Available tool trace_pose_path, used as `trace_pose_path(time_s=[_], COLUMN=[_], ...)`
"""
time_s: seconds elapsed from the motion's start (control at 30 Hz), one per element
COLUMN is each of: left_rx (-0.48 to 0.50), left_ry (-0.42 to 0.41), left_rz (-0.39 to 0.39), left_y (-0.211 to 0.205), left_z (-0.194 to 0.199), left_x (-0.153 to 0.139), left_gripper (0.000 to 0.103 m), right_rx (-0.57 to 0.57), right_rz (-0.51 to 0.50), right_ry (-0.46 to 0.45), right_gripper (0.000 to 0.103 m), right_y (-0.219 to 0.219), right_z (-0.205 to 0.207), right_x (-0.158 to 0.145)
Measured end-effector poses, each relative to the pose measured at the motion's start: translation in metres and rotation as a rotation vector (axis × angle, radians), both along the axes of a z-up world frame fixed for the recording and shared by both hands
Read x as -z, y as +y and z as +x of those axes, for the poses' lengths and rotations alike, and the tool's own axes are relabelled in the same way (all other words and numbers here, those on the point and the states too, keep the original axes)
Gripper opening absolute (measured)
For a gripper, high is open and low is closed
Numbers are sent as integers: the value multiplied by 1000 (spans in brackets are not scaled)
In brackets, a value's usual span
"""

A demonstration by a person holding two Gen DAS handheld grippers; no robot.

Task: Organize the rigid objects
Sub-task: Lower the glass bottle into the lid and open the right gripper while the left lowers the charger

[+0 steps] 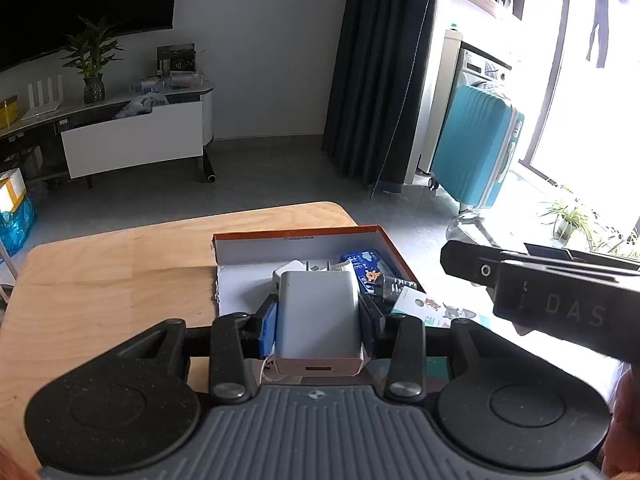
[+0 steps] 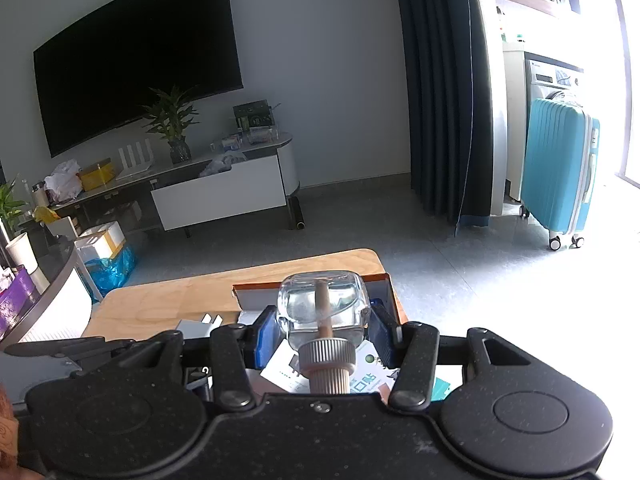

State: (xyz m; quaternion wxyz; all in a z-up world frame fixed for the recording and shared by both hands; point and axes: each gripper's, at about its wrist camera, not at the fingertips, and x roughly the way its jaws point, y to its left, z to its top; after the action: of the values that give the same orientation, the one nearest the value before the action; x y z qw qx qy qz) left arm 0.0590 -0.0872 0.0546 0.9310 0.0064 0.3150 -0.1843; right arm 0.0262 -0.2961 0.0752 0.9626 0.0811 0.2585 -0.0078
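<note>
The white plastic plug-in charger and the clear glass bottle are clamped in closed jaws; each should be lowered gently into the orange-rimmed cardboard box.

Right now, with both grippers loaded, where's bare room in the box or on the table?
Free: the box's white floor along its left and far walls, and the wooden table left of it. Crowded: the right half, with a blue pack and cards, under the charger and glass bottle.
</note>
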Motion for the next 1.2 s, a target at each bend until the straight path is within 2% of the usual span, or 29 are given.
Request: trace_pose_path(time_s=[1.2], left_rx=[1], left_ry=[29], left_rz=[-2], left_y=[-13], left_z=[31], left_x=[9], left_gripper=[41], right_rx=[1], right_rz=[-9], right_ry=[31], right_gripper=[59], right_y=[-1], right_z=[28], right_x=[13])
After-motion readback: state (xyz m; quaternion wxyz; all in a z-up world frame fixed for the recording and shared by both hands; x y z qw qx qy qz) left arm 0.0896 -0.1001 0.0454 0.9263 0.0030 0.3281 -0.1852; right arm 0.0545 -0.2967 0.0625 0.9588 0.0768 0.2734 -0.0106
